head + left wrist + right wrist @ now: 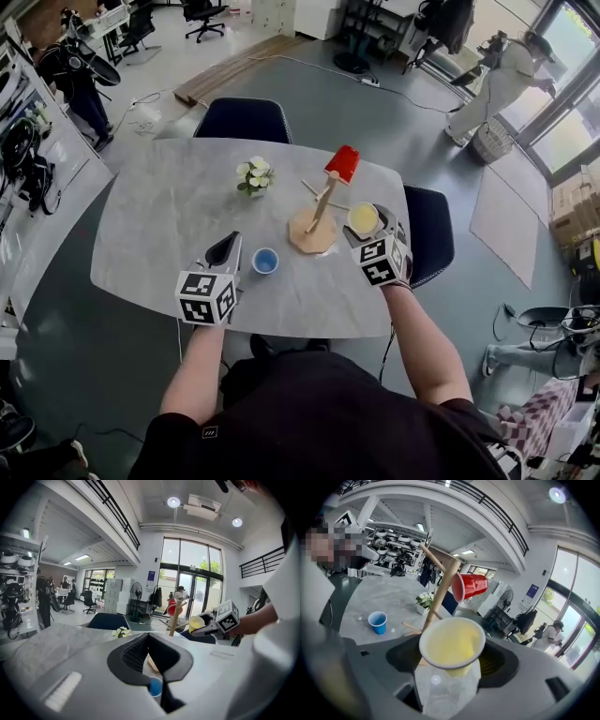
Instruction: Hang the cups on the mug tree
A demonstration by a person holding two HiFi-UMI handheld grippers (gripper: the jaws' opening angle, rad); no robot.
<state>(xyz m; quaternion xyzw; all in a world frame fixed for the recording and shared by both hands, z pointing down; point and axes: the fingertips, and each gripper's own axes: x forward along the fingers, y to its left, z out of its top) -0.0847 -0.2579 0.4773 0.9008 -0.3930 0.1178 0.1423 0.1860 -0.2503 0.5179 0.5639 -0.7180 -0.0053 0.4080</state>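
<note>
The right hand-held gripper (370, 232) clamps a smooth, tapered yellow cup (363, 219), mouth up. The wooden mug tree (314, 225) stands just beside it at 9 o'clock, stem upright, thin pegs slanting; a red cup (342, 164) hangs on top. The left hand-held gripper (228, 248), closed and empty, is farther off, a blue cup (265, 261) at its 3 o'clock on the marbled worktop (159, 216).
</note>
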